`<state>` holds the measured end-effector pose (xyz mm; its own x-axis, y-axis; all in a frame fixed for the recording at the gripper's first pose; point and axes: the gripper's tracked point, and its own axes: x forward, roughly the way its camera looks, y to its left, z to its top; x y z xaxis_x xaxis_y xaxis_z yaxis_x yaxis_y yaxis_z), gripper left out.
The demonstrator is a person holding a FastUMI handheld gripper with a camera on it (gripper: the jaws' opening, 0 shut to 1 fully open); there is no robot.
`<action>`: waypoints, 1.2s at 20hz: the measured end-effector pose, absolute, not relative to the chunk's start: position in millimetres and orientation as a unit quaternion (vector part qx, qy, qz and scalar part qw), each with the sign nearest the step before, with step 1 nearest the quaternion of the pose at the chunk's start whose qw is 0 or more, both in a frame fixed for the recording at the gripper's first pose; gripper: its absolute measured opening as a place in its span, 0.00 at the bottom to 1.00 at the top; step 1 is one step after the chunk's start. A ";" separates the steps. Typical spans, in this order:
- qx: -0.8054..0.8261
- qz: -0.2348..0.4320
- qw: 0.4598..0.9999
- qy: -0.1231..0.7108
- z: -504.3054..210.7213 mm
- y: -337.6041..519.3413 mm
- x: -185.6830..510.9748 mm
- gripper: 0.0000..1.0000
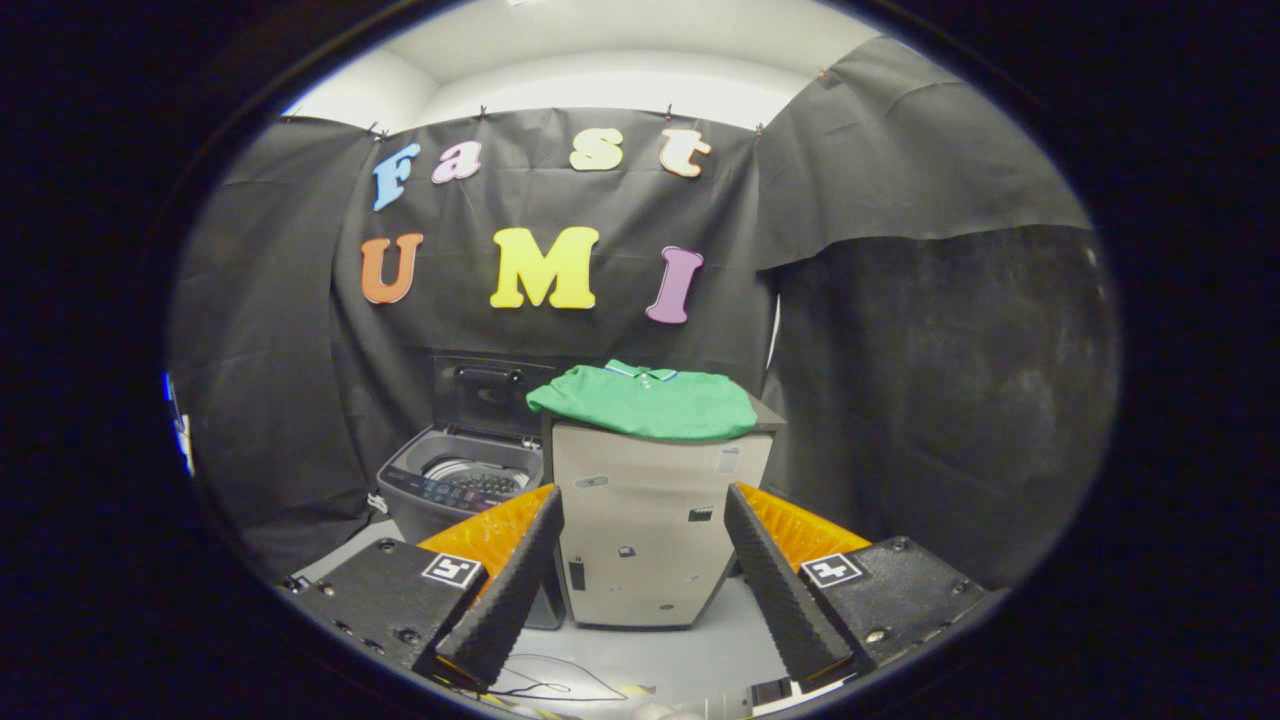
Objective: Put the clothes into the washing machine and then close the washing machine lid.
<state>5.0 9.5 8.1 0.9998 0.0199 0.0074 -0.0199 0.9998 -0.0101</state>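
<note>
- The gripper (640, 505) has its fingers spread wide, holding nothing, well short of the cabinet (650, 520).
- A folded green shirt (650, 402) lies on top of the cabinet, beyond the fingers.
- The washing machine (455, 485) stands just beside the cabinet, on the left finger's side, its lid (490, 392) raised upright behind the drum.

Camera rides hand-held gripper (640, 520), faces cabinet (650, 530), near.

The lower front of the washing machine (455, 490) is covered by the gripper's (643, 520) spread left finger (510, 590), and its right side by the cabinet (650, 530). The cabinet's top is mostly hidden under the green shirt (645, 402).
</note>
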 end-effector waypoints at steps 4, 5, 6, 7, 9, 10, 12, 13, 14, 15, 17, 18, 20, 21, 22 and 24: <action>0.007 0.001 1.000 -0.001 6.9 5.2 8.4 1.00; 0.009 -0.003 1.000 0.000 5.3 3.4 8.7 1.00; 0.010 -0.006 1.000 0.000 5.8 2.2 9.2 1.00; 0.011 -0.009 1.000 0.000 5.9 0.8 10.1 1.00; 0.009 -0.013 1.000 0.003 6.0 0.0 11.0 1.00; 0.009 -0.017 1.000 0.005 8.1 0.1 11.7 1.00; 0.008 -0.025 1.000 0.010 17.0 -1.0 14.1 1.00; 0.007 -0.027 1.000 0.006 26.5 -0.3 15.2 1.00; 0.007 -0.032 0.999 0.002 36.9 -0.8 18.1 1.00; 0.008 -0.039 0.999 0.001 46.3 -3.1 22.2 1.00; 0.014 -0.046 0.999 -0.003 67.1 -2.2 33.4 1.00; 0.019 -0.046 0.999 -0.004 80.5 -1.4 40.6 1.00; 0.025 -0.060 0.998 -0.004 102.6 -6.3 56.8 1.00; 0.027 -0.063 0.998 -0.010 115.7 -7.6 65.1 1.00; 0.030 -0.068 0.997 -0.015 129.7 -8.0 73.4 1.00; 0.033 -0.069 0.997 -0.022 147.2 -8.7 93.8 1.00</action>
